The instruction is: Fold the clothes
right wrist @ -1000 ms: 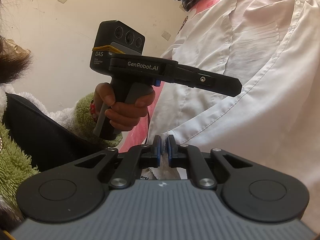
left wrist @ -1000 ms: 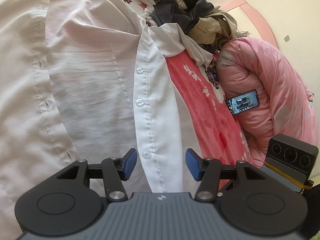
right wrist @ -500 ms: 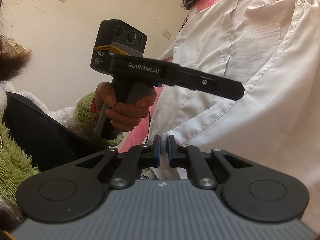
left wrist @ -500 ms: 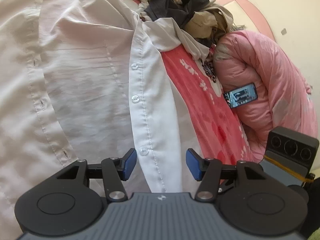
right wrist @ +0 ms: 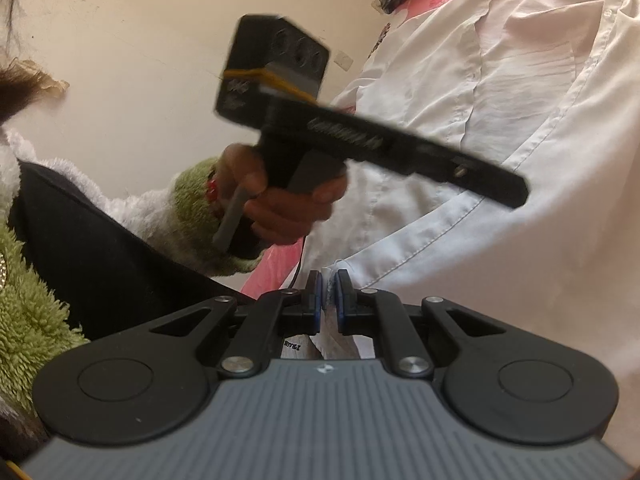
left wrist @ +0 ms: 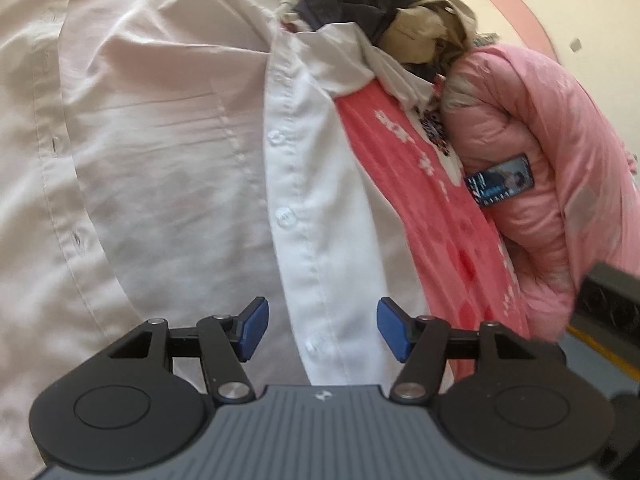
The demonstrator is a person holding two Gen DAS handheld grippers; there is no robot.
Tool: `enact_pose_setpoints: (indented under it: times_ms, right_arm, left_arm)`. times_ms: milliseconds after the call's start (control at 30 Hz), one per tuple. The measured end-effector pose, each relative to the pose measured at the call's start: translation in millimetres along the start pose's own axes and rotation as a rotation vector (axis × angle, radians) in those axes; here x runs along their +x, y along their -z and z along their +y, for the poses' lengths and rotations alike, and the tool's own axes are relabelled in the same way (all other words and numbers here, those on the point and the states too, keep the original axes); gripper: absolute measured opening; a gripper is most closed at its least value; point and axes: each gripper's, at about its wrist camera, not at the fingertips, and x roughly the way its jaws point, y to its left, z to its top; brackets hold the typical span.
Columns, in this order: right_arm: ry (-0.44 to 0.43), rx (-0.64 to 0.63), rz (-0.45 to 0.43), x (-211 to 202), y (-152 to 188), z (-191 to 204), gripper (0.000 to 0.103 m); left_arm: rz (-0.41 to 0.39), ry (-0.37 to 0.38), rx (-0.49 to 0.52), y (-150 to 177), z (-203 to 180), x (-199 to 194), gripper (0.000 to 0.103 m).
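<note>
my right gripper [right wrist: 329,294] is clamped on the white shirt's [left wrist: 168,168] near hem corner. my left gripper [left wrist: 319,328] has just been widening, nothing pinched yet, straddling the button placket [left wrist: 298,216] — i'd come down squarely and bite both layers before folding.

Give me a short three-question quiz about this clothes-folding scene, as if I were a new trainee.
1. True or false: the left gripper is clamped on the white shirt.
2. What does the right gripper pinch? A) the shirt's corner B) the phone C) the pink quilt
3. Fill in: the left gripper's open jaws straddle the shirt's ____ strip.

Key: 1 false, its jaws stand open and have just been opening wider; 2 A; 3 button.
</note>
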Motion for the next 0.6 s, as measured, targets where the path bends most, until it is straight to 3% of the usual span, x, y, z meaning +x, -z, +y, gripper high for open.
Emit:
enact_pose_setpoints:
  times_ms: [200,467,500,567,600]
  right_arm:
    - [-0.022,-0.013,0.013,-3,1,2,0.006]
    - [-0.037,-0.026,0.034,-4,4,3,0.006]
    - [-0.039,-0.026,0.038,-4,4,3,0.006]
    - [-0.040,-0.027,0.046,-4,5,4,0.006]
    - [-0.038,-0.028,0.049,-3,5,4,0.006]
  left_arm:
    - [0.050,0.090,-0.141,-38,30,29,0.046]
    - [-0.033,0.102,-0.197,-105,42,52,0.035]
    - [-0.040,0.100,-0.203,-111,43,56,0.032]
    - [-0.065,0.088,-0.218,-114,43,53,0.012]
    - [-0.078,0.081,-0.225,-116,44,52,0.008]
